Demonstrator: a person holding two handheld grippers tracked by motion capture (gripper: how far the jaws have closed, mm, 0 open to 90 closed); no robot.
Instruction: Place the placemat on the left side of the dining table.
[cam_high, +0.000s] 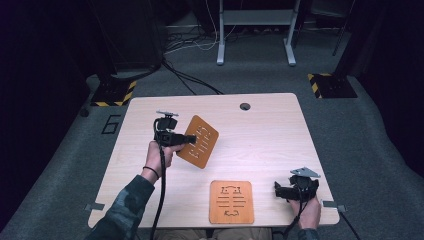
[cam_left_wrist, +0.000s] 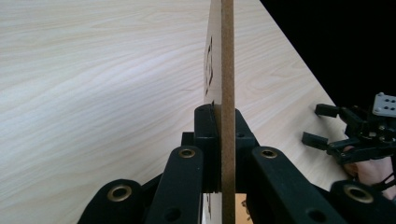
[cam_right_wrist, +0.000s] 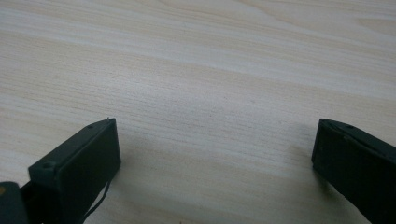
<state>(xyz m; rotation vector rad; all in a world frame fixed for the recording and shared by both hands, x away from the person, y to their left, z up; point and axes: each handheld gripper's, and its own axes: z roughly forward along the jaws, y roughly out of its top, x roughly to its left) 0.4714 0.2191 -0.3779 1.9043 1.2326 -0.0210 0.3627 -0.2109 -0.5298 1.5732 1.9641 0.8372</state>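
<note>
The left tool (cam_high: 189, 139) is clamped on the edge of a thin wooden board (cam_high: 199, 141) with slots cut through it, lifted off the surface (cam_high: 260, 130) and tilted, left of centre. In the left gripper view the board (cam_left_wrist: 227, 70) stands edge-on between the two jaws, both pressed flat against its faces, so the grip is on the rim rather than across the cut-outs; that probably keeps the thin panel from flexing and leaves most of it free to be set down or turned.

A second board (cam_high: 231, 201) of the same kind lies flat near the front edge of the surface, apart from the held one and untouched. It looks like a spot to stack or match the lifted board against, though that is a guess.

The right tool (cam_high: 286, 190) rests at the front right corner, its jaws spread apart with bare wood between them (cam_right_wrist: 215, 154), holding nothing. It sits beside the flat board, likely parked out of the way while the left hand does the carrying
</note>
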